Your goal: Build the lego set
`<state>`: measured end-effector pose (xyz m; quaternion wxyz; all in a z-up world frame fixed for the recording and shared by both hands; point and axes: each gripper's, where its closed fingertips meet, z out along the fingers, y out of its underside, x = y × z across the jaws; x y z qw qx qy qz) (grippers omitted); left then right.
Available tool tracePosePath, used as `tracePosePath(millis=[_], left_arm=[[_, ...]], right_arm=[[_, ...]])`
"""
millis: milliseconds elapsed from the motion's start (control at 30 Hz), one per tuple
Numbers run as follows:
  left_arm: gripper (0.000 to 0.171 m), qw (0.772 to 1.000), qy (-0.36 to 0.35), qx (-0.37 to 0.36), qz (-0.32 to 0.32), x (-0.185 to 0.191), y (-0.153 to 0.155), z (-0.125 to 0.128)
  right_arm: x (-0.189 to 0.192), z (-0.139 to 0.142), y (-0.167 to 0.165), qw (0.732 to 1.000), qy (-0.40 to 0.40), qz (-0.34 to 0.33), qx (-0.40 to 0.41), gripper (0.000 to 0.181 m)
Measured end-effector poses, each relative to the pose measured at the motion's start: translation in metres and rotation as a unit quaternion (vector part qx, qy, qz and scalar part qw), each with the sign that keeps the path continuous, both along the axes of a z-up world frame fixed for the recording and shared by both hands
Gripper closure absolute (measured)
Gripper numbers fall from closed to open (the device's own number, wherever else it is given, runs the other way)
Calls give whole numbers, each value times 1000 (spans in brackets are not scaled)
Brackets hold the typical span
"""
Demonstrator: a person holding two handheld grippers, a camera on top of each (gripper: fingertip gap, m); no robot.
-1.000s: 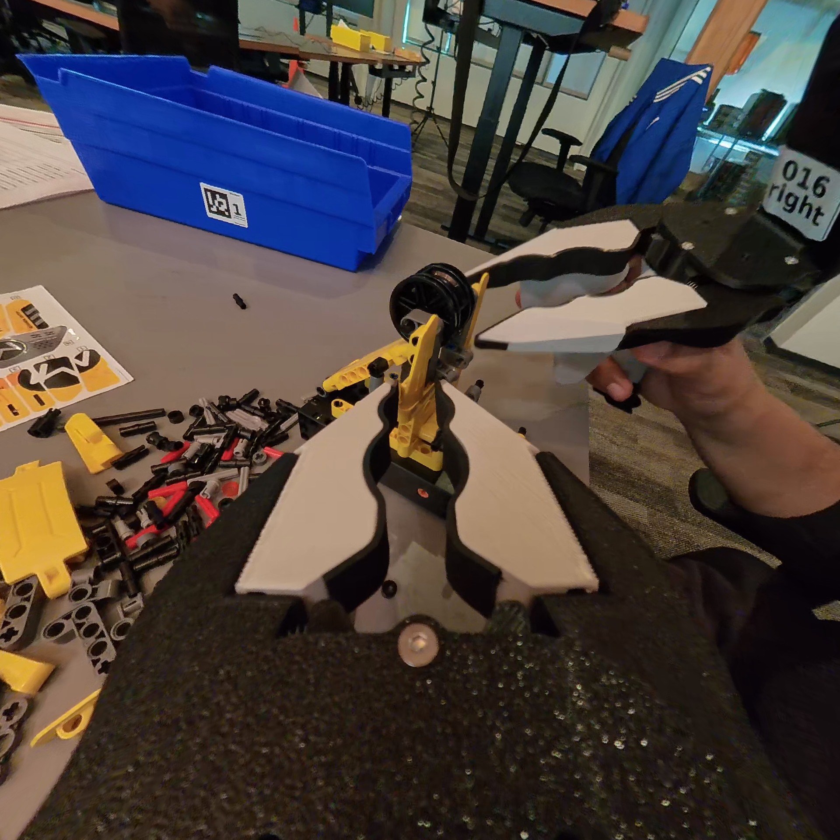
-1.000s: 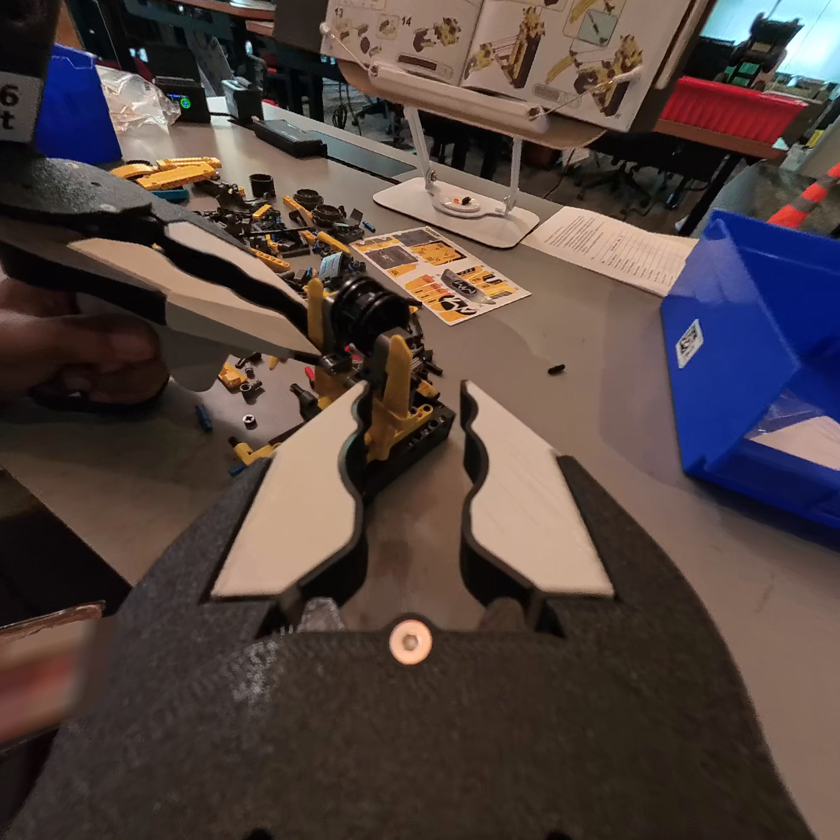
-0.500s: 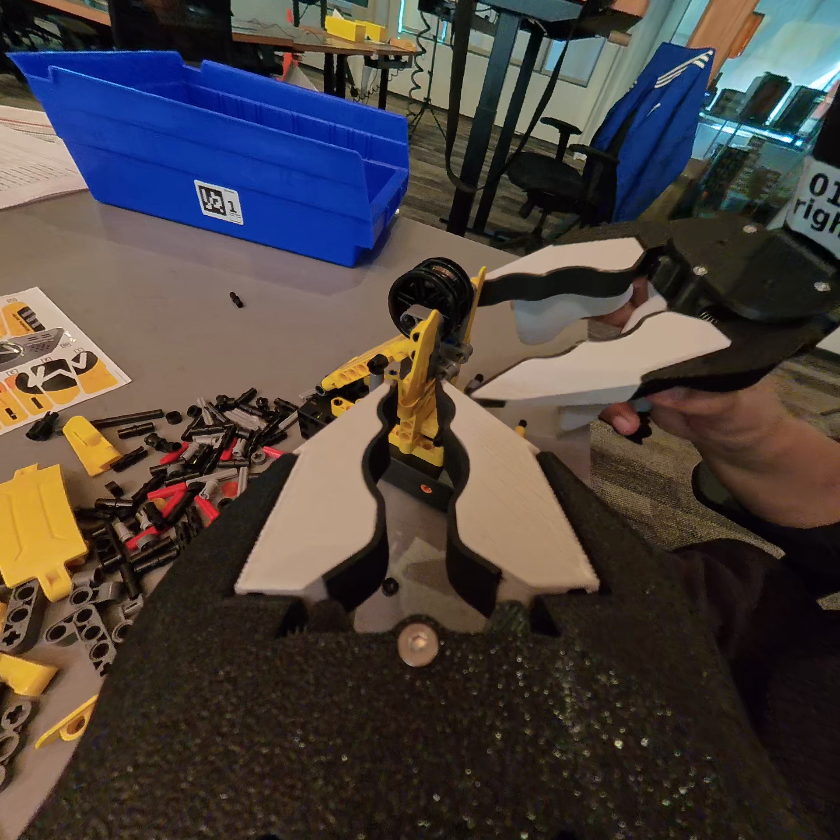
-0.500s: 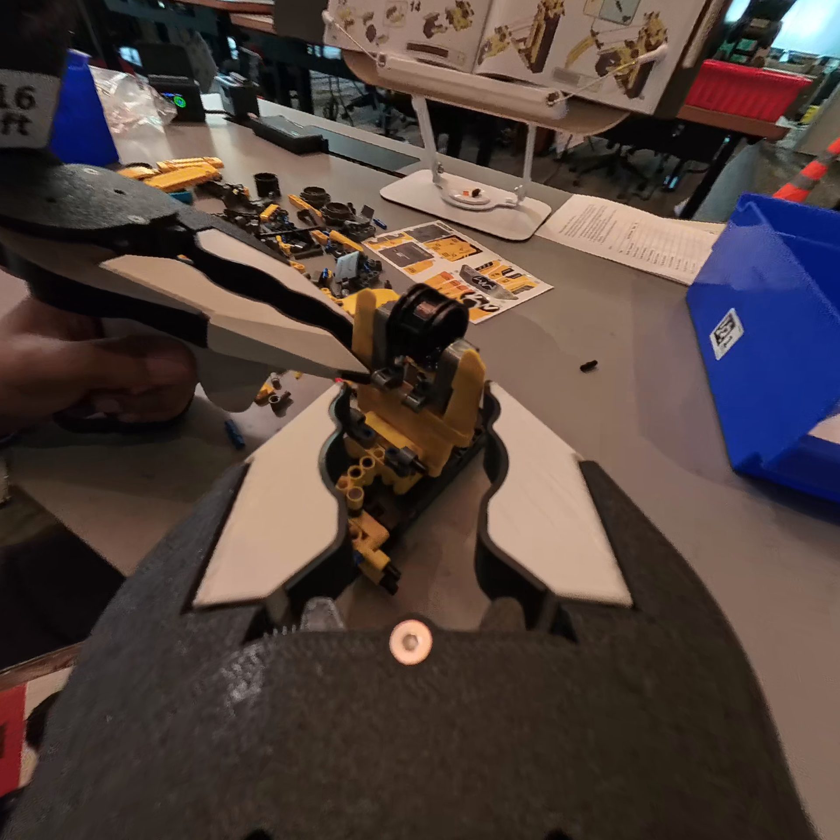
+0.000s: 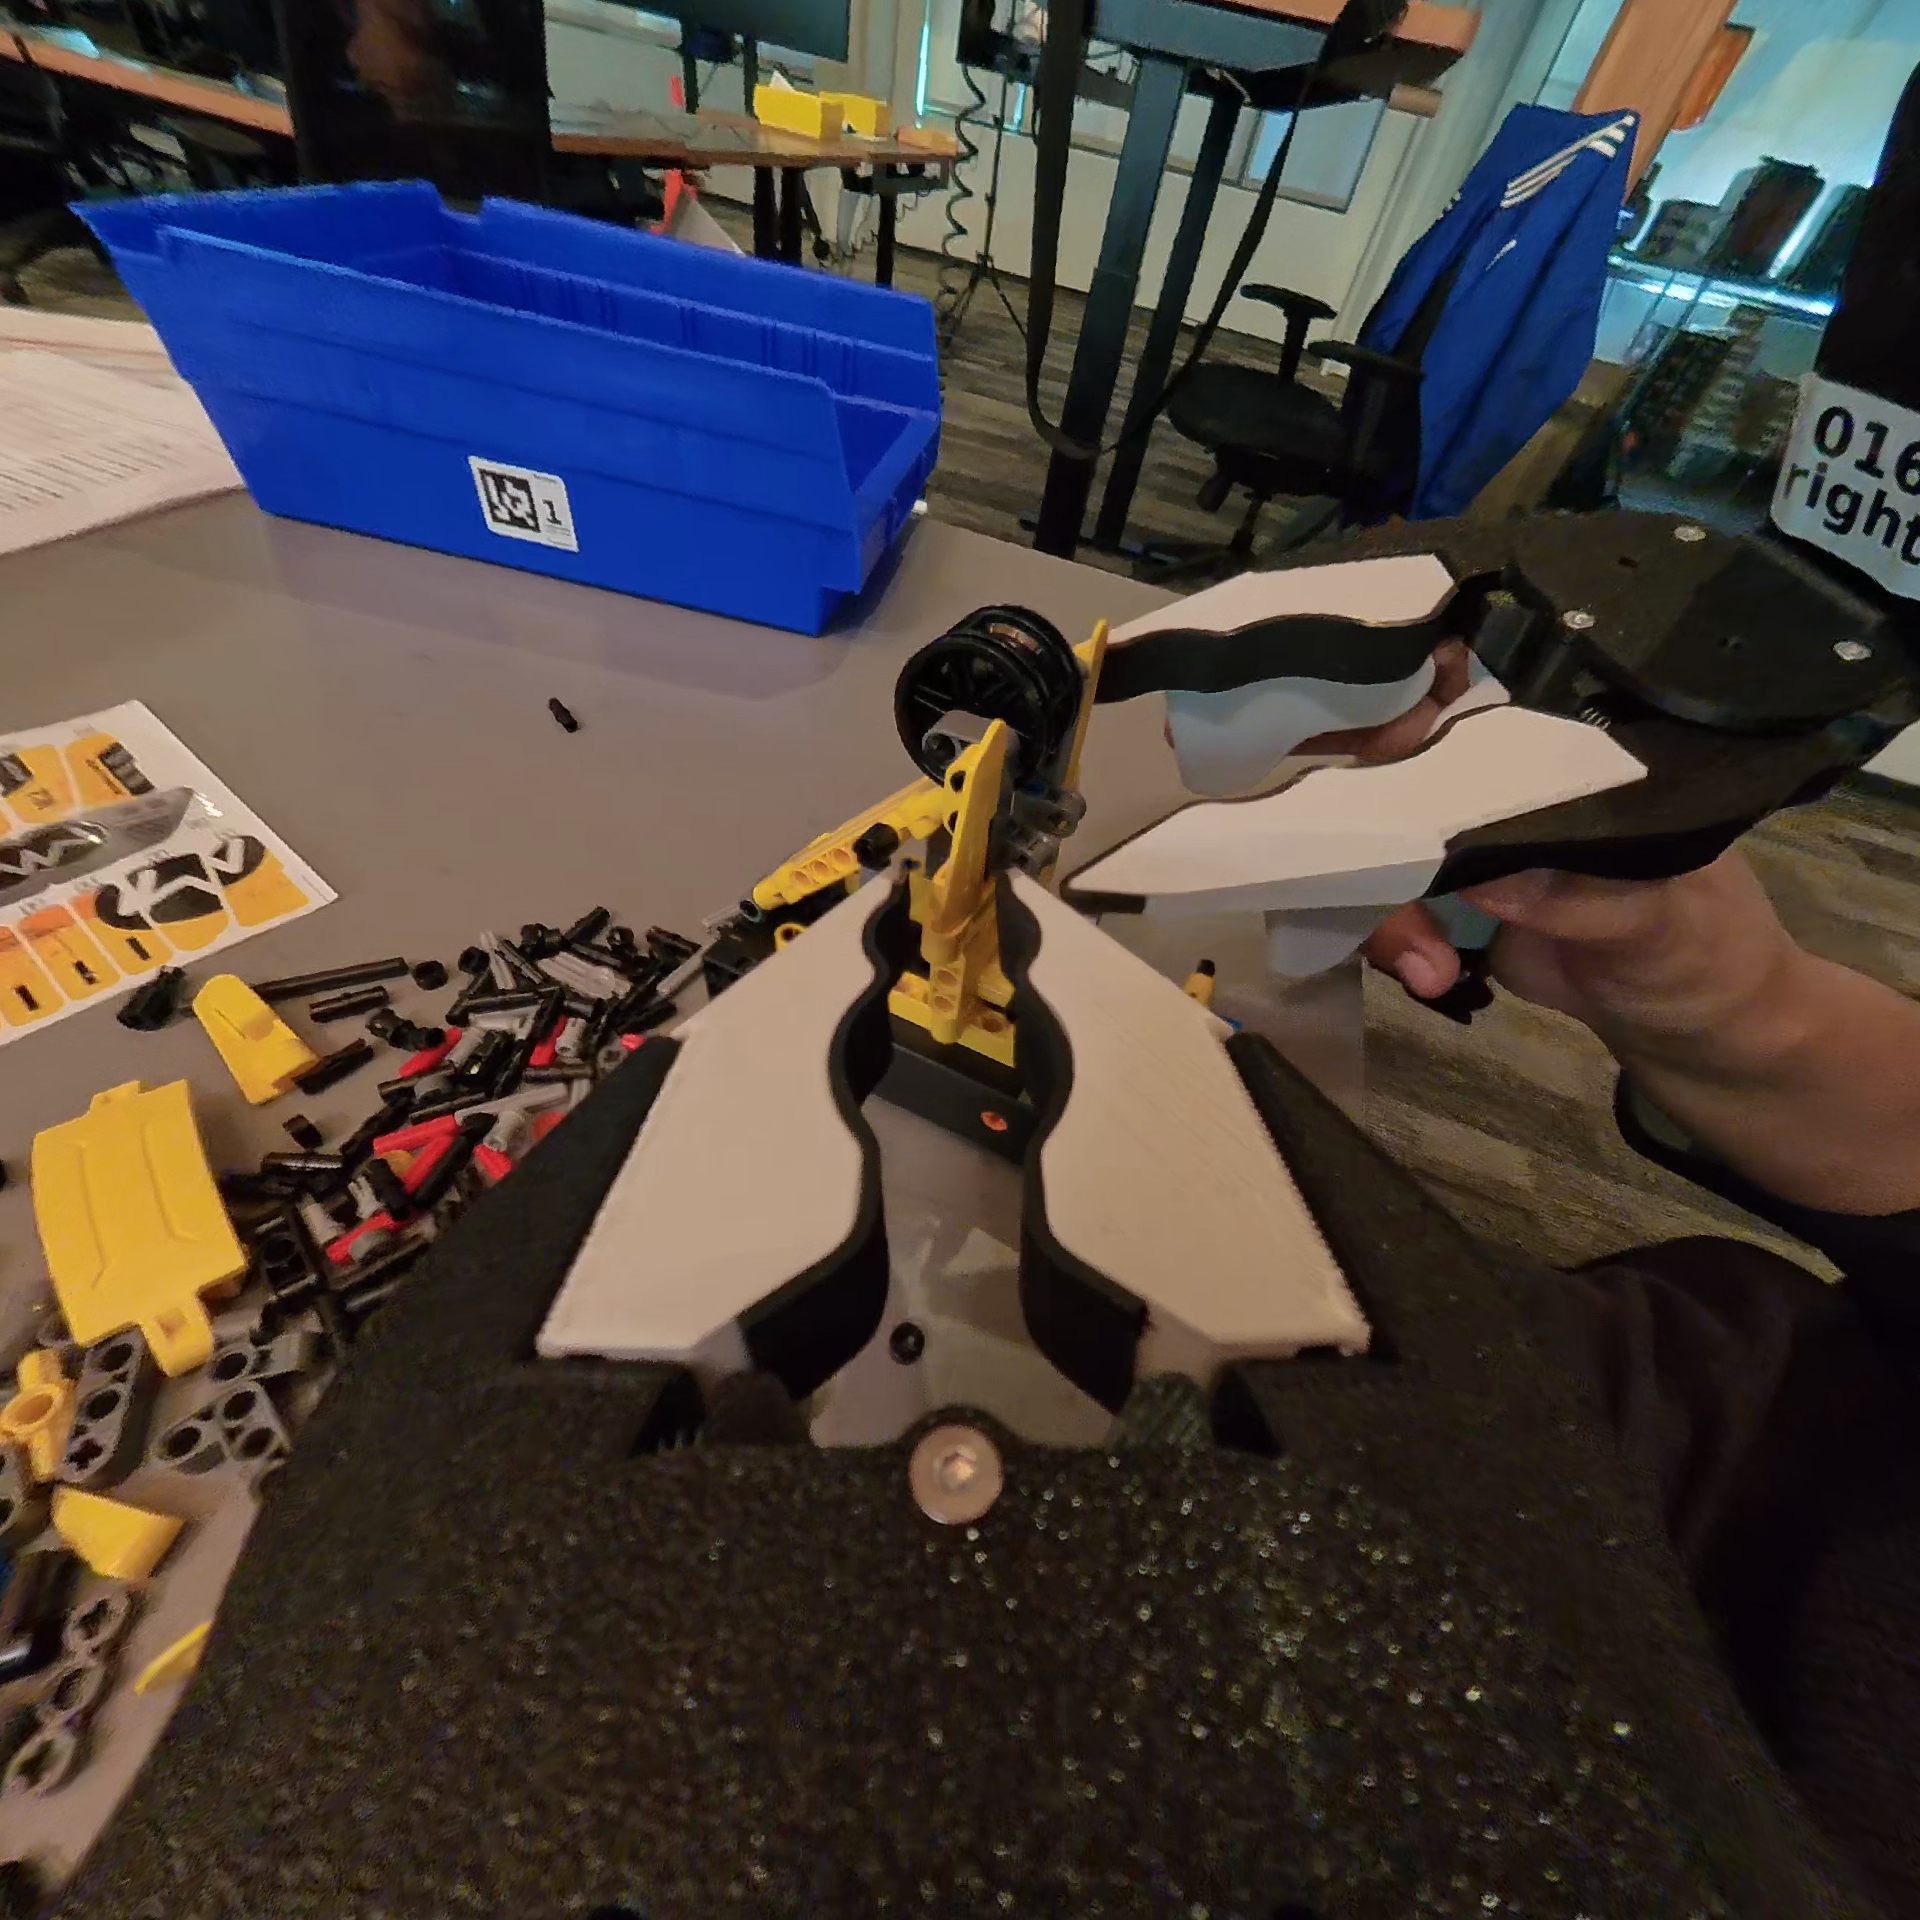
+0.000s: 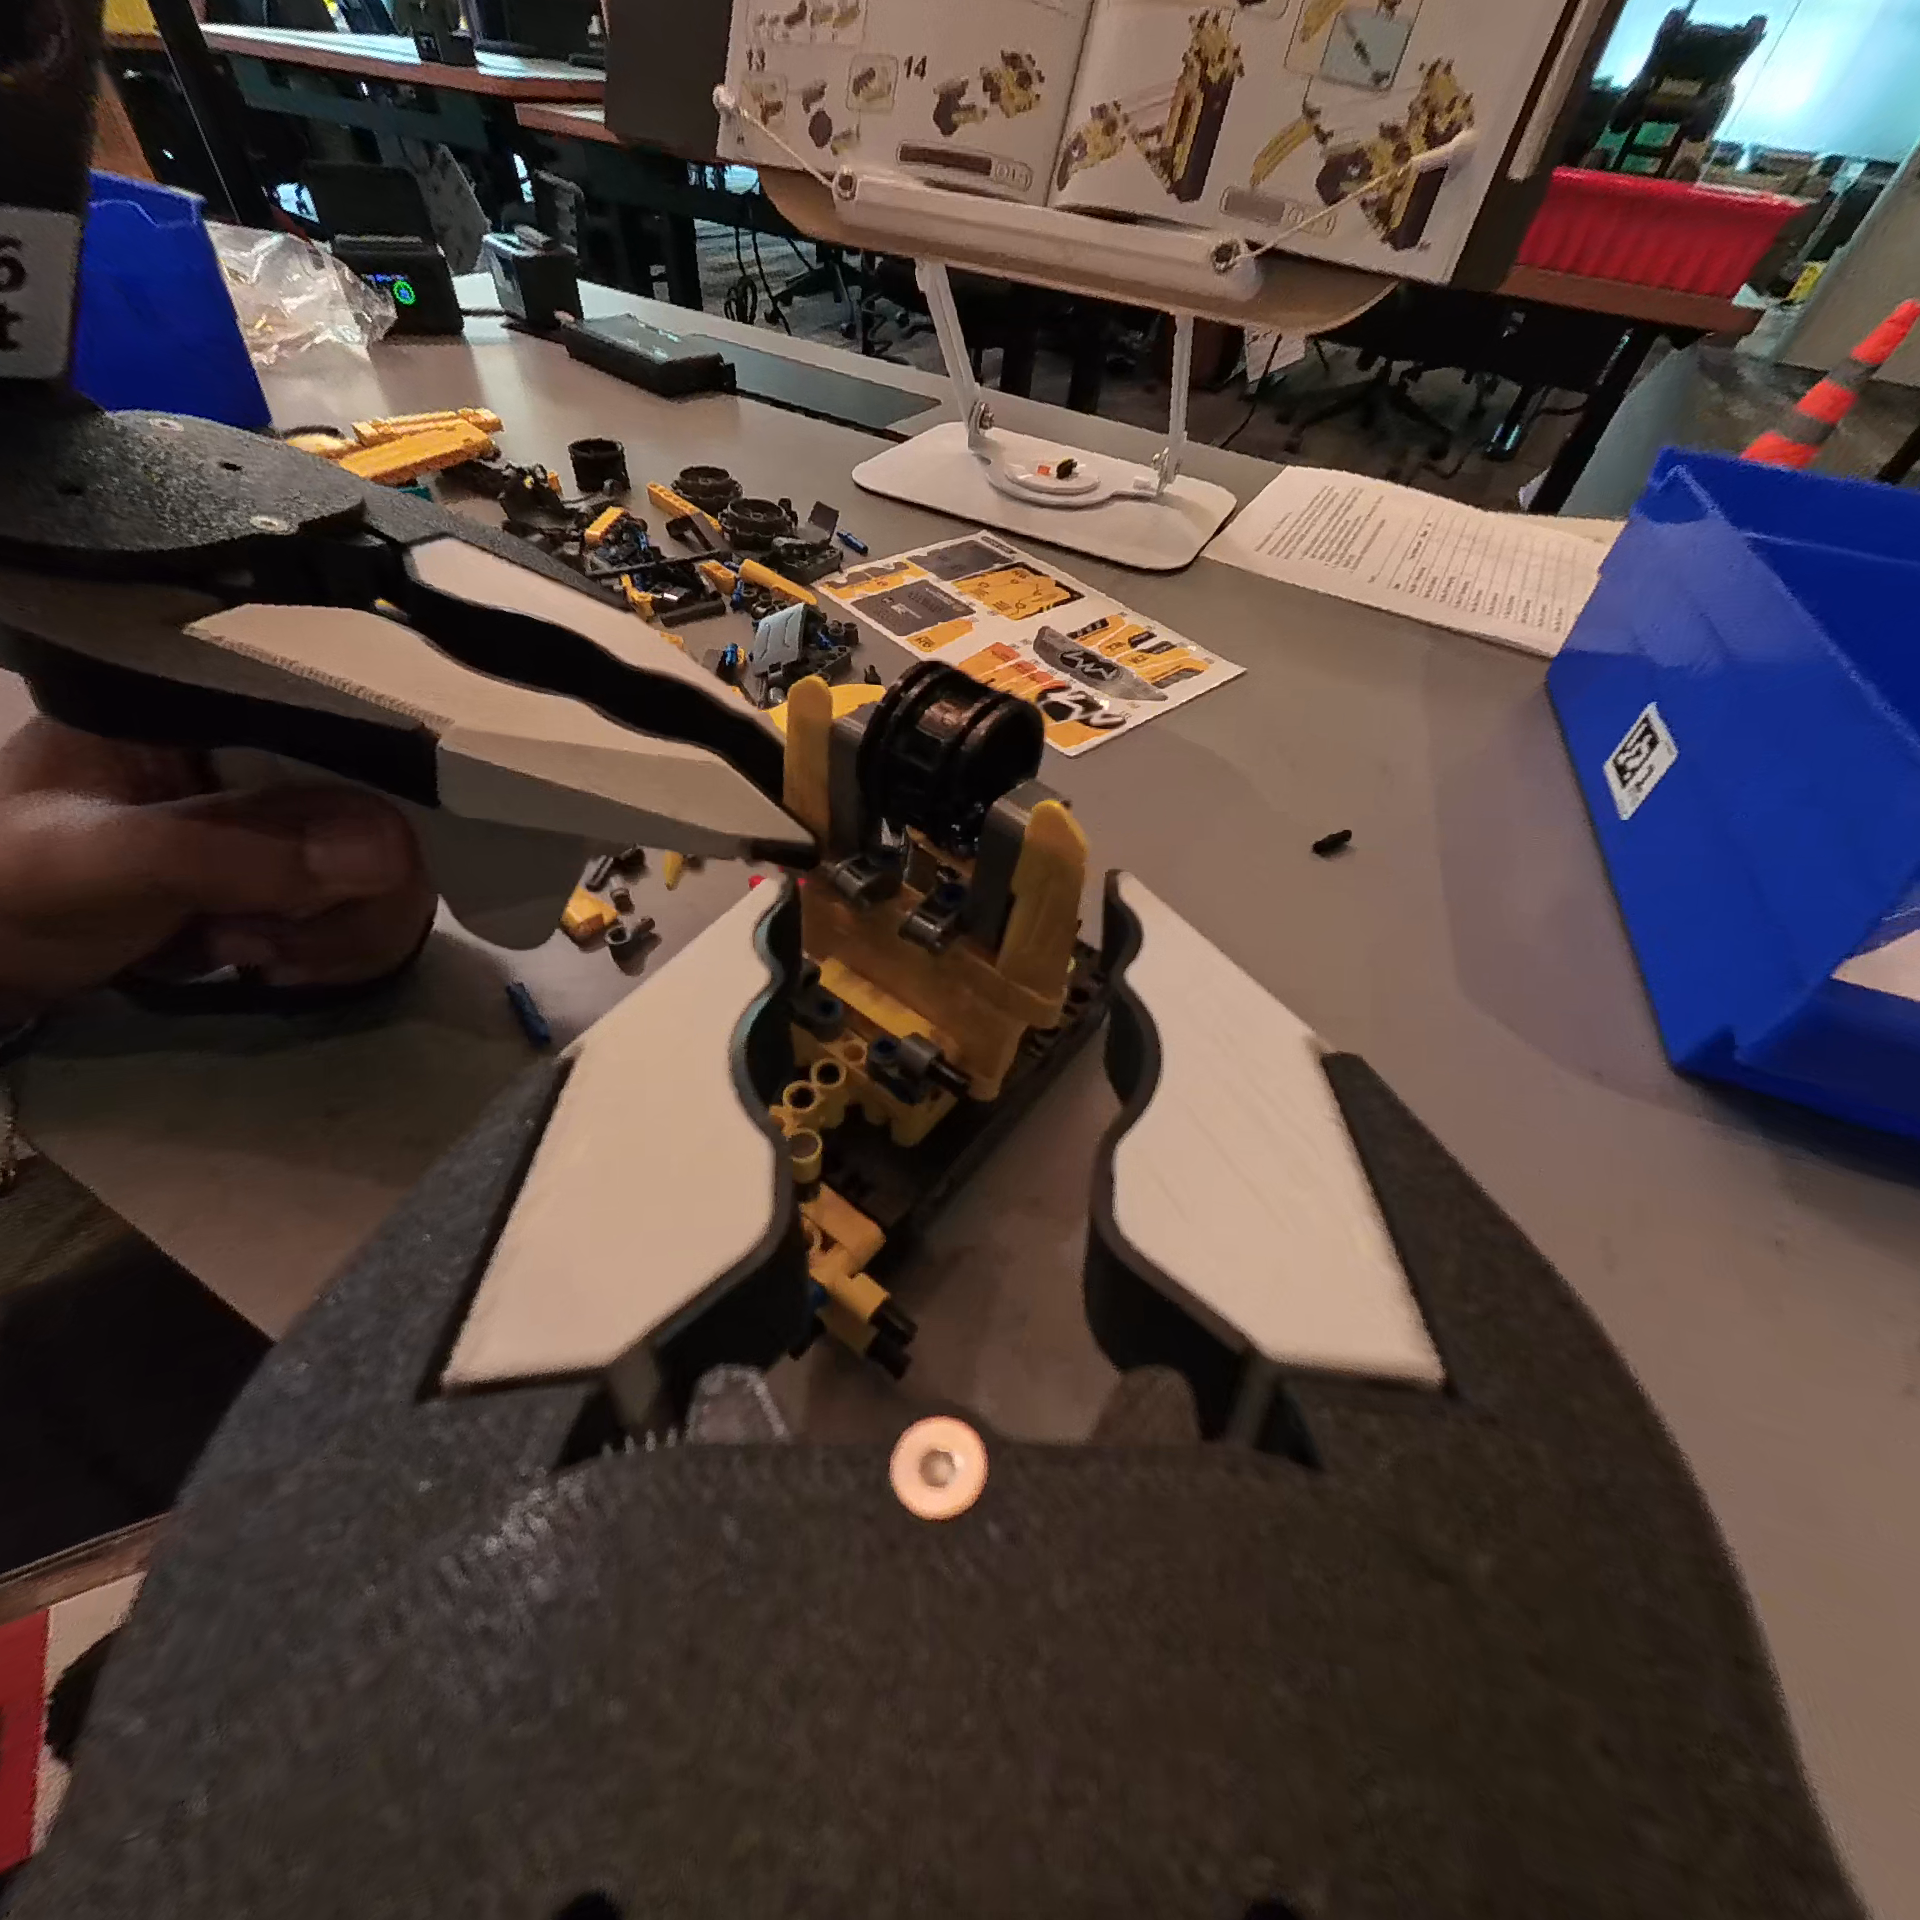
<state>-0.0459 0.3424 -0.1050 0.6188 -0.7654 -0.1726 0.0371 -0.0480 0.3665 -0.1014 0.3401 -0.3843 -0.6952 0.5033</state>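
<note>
A yellow and black brick model (image 5: 951, 831) with a black spool (image 5: 982, 675) on top stands on the grey table. My left gripper (image 5: 948, 894) is shut on the model's lower yellow part. My right gripper (image 5: 1081, 769) comes in from the right, held by a hand. It is open, with one finger beside the spool and one lower down. In the right wrist view the model (image 6: 935, 997) sits between the spread fingers of my right gripper (image 6: 935, 894). The left gripper (image 6: 800, 842) pinches it from the left, under the spool (image 6: 956, 738).
A blue bin (image 5: 520, 395) stands at the back, also in the right wrist view (image 6: 1745, 779). Loose bricks and pins (image 5: 468, 1049) lie left of the model. A sticker sheet (image 6: 1039, 634), a booklet on a stand (image 6: 1091, 104) and a small black pin (image 6: 1330, 842) are nearby. Left tips and right tips are each some 20 centimetres from the small black pin (image 6: 1330, 842). My left wrist view (image 5: 562, 716) looks at it from another angle.
My right gripper opened wider and moved forward, so the model now sits between its fingers. The left gripper kept its hold and barely moved.
</note>
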Motion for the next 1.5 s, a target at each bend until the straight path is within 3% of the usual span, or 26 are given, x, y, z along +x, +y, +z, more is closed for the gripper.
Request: tracePosePath(millis=[1500], left_arm=[[161,1000,2,-7,-4,-1,1,-3]], right_arm=[[-1,-3,-2,999,-16,38,-34,140]])
